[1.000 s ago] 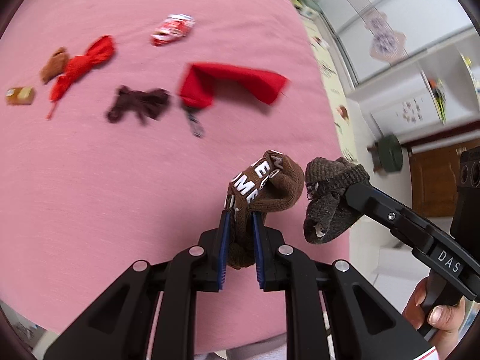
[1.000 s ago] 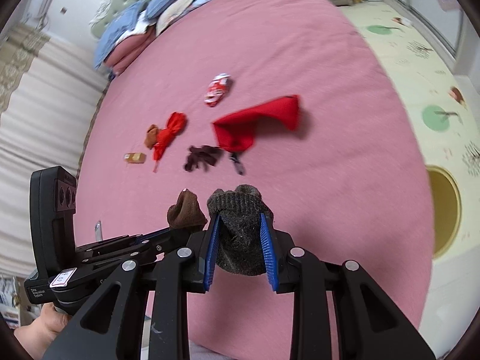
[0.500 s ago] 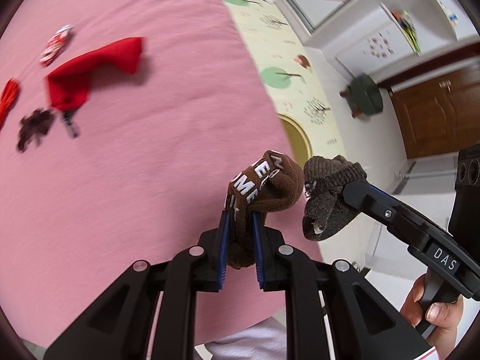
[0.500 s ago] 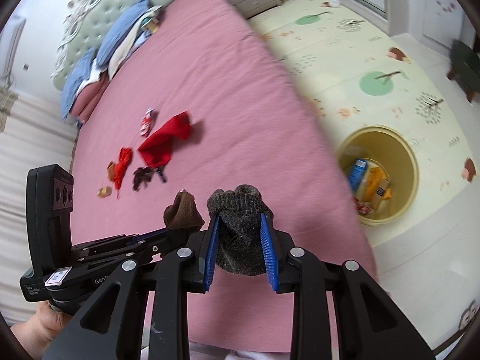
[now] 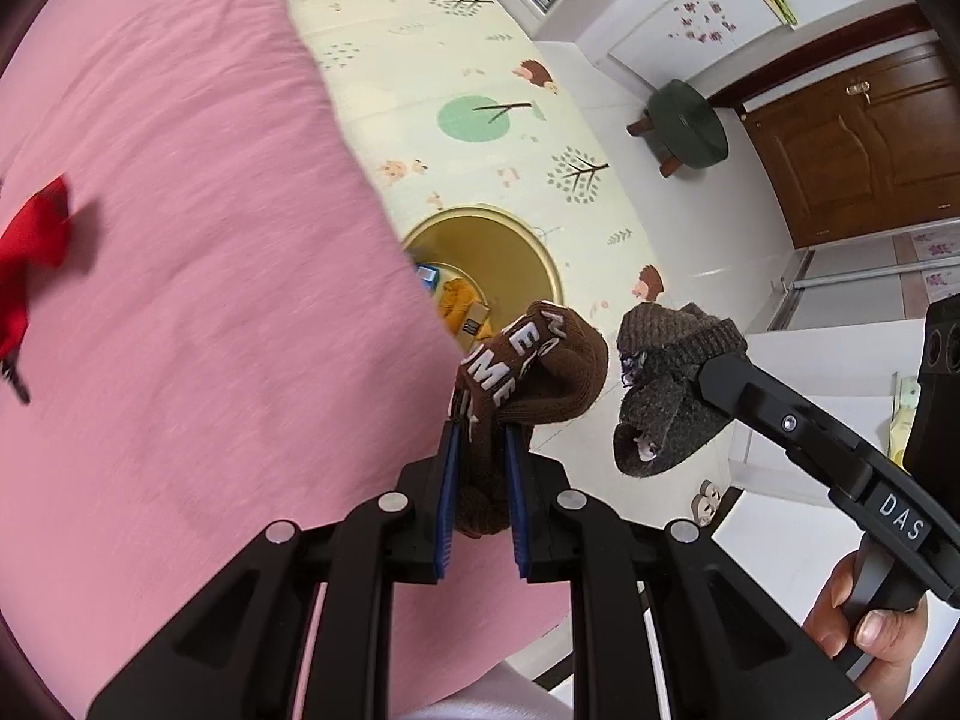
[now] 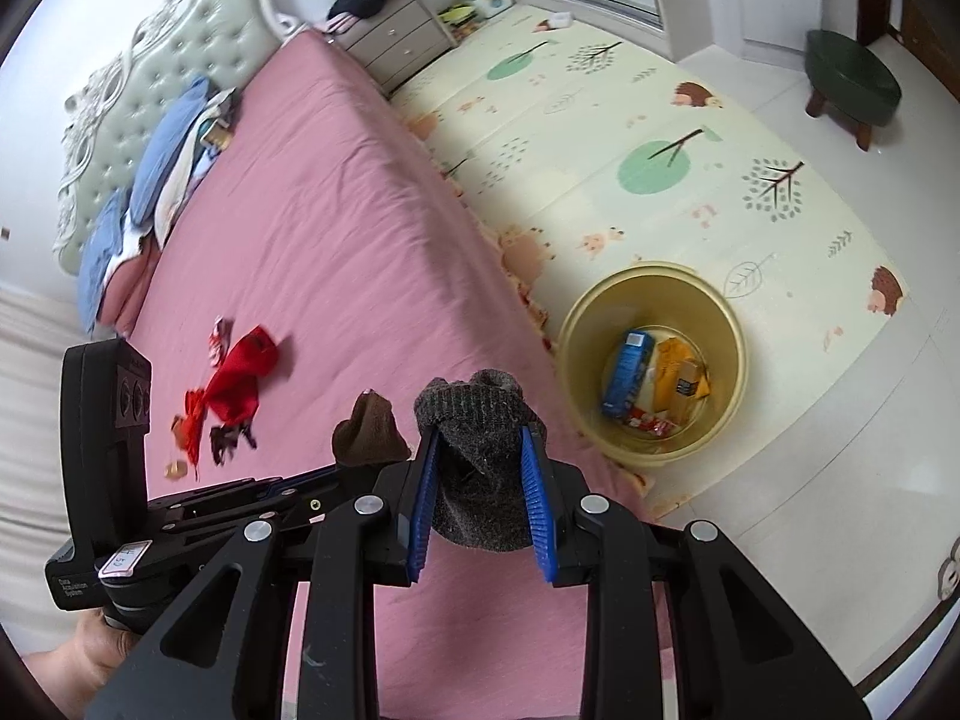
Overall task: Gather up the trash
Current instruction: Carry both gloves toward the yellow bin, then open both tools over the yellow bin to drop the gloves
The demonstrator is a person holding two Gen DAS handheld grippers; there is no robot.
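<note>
Trash in the form of two socks is being held above the near edge of the pink bed (image 6: 336, 228); a brown sock (image 5: 528, 372) with white lettering is being pinched between the blue pads of the left gripper (image 5: 482, 480), and a grey sock (image 6: 474, 456) is being clamped in the right gripper (image 6: 480, 504); both tools are being kept closed on their loads. Lettering on the brown sock is being shown only in the left wrist view, while in the right wrist view merely its brown tip is being seen; the grey sock (image 5: 666, 402) is being shown from the side in the left wrist view. A yellow bin (image 6: 720, 312) on the patterned floor mat (image 6: 660, 120) is being revealed whole in the right wrist view, with a blue box (image 6: 627, 372) and orange packets inside; in the left wrist view the bin (image 5: 540, 246) is being partly hidden by the bed edge. Red cloth (image 6: 240, 378) and small scraps are being left lying on the bed; the headboard and pillows are being shown in the right wrist view only; a green stool (image 5: 687, 126) is being shown in both.
</note>
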